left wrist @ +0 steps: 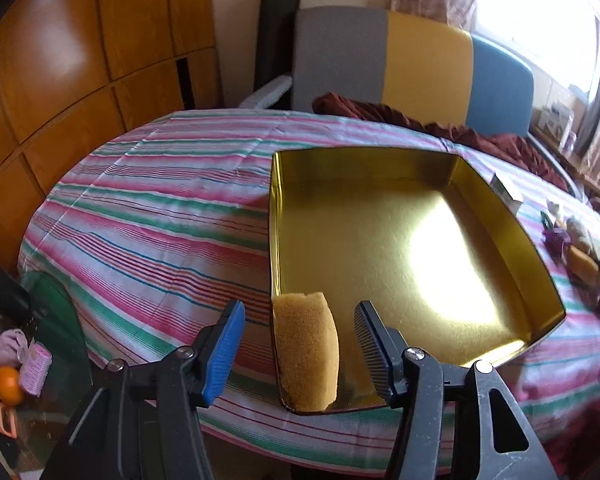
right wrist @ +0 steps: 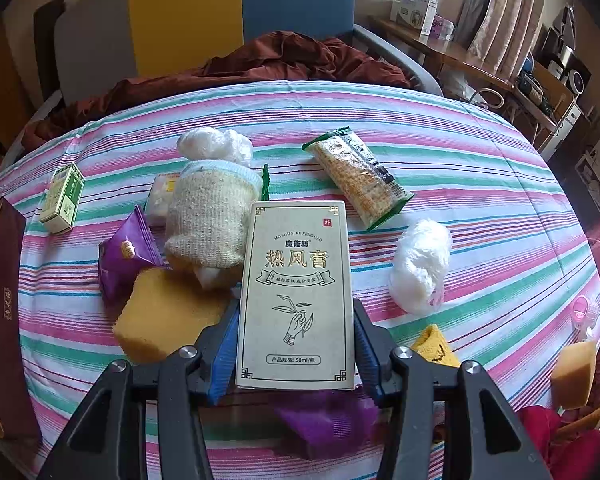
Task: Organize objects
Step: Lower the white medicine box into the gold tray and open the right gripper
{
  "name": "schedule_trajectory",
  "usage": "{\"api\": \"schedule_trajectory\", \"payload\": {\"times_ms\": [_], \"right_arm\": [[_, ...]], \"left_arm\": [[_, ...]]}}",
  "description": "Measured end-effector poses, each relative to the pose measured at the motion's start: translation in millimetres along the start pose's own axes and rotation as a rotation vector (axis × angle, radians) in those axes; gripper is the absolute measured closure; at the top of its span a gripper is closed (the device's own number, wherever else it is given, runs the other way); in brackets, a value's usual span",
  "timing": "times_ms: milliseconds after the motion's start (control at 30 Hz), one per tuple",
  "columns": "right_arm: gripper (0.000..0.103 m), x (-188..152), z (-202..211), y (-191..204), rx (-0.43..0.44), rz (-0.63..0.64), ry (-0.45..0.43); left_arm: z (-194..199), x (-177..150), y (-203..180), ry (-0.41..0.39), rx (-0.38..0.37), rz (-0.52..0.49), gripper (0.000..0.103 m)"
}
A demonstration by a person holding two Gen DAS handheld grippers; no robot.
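In the left wrist view a gold tin tray lies on the striped tablecloth. A yellow sponge stands in its near left corner. My left gripper is open around the sponge, with gaps on both sides. In the right wrist view my right gripper is shut on a beige box with Chinese print, held above the table. Beyond it lie a knitted cloth roll, a purple packet, a yellow sponge, a cracker pack and a small green box.
Two white plastic wads, a yellow cloth, another sponge and a purple packet lie on the table. The tray's maroon wall is at the left. A chair with red cloth stands behind.
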State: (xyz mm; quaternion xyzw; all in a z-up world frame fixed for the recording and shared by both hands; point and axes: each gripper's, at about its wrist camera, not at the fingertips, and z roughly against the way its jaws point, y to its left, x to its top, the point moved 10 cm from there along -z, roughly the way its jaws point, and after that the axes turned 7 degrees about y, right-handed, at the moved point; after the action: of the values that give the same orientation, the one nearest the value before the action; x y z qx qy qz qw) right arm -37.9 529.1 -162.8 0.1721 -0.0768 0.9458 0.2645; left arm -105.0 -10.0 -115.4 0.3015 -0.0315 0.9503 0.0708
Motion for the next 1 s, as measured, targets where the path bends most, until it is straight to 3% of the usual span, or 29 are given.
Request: {"api": "schedule_trajectory", "payload": {"times_ms": [467,567,733,1000], "right_arm": [[0.051,-0.8,56.0,3.6,0.032,-0.043,-0.149],[0.051,3.8,75.4,17.7,0.084,-0.041,-0.2],[0.051,3.4,103.6,81.4,0.215,0.06,-0.227],[0.051,-38.4,124.8,221.2,0.388,0.315,-0.172]], "left_arm": [[16.0,5.0,-12.1,-0.06,-0.047,0.014,0.031],[16.5,6.2,-9.1,-0.061,-0.044,0.027,0.03],[21.6,10.0,-4.3,-0.077,-0.046,0.042,0.024],[28.2,12.5,19.3,-0.093,-0.008,0.081,0.022]]}}
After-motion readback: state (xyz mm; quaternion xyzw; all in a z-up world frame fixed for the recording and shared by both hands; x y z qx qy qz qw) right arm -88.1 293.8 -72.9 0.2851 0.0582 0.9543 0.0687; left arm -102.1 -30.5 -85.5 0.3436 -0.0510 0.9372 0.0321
